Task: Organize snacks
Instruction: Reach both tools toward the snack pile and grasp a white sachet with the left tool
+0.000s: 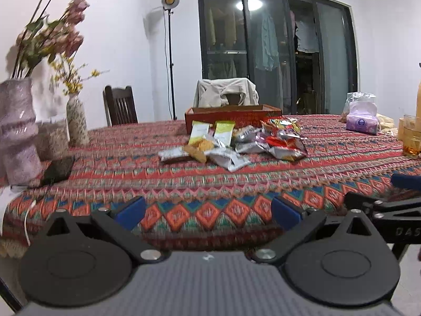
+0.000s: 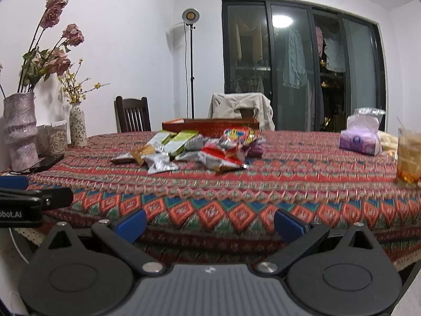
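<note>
A pile of snack packets lies mid-table: silver, red and green-and-white wrappers. Right behind it stands a shallow red-brown box. My left gripper hovers open at the table's near edge, well short of the pile, with nothing between its blue pads. My right gripper is also open and empty at the near edge, to the right of the left one. The right gripper's side shows at the right edge of the left wrist view, and the left gripper's at the left edge of the right wrist view.
A patterned tablecloth covers the table. Two vases with flowers, jars and a dark phone sit at the left. A tissue pack and a glass of drink stand at the right. Chairs are behind.
</note>
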A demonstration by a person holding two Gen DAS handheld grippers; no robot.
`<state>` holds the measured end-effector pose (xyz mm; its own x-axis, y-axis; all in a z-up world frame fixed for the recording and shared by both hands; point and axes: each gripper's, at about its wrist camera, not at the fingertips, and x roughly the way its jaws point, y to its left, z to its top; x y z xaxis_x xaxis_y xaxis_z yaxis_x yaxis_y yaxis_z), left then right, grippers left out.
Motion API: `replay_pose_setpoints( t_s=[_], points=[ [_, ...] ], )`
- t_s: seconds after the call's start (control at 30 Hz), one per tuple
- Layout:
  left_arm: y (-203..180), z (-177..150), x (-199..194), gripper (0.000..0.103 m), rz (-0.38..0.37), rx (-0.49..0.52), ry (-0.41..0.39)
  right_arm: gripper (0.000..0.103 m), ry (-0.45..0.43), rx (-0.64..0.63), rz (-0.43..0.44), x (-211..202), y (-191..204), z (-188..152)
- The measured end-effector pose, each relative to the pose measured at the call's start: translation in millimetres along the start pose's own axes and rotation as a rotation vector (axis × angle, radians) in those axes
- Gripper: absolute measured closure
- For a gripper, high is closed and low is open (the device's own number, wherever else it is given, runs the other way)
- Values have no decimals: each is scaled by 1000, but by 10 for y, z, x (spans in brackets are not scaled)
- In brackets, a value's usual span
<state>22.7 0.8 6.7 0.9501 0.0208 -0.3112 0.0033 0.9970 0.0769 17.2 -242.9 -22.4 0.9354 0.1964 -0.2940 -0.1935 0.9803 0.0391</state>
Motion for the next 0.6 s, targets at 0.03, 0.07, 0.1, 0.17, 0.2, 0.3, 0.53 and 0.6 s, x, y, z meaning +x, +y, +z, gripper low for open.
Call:
replay_pose_setpoints(
  t_s=[0.03,0.07,0.1,0.17,0.2,0.3,0.53,0.6],
  points=[
    [0,47,67,0,8,8,-7,0,-10,-7,-7,31,-14,32],
    [5,98,139,0,15,10,-14,0,-19,-16,-13,71,-31,66],
    [14,150,217,0,18,7,-14,0,-27,-30,-20,124,-47,105],
    [50,258,382,0,7,-9,3,0,-33,-51,-36,246,-81,182],
    [75,307,468,0,-3,-23,13,0,-32,-53,-42,326,-108,233],
    [127,416,709,0,-17,-44,39,0,-32,-44,-35,527,-173,371],
    [197,584,1220,0,-16,-71,90,0,5,-34,-22,1057,-234,609],
    [211,621,1362,0,-20,-85,115,0,41,-14,-4,1239,-261,664]
  ],
)
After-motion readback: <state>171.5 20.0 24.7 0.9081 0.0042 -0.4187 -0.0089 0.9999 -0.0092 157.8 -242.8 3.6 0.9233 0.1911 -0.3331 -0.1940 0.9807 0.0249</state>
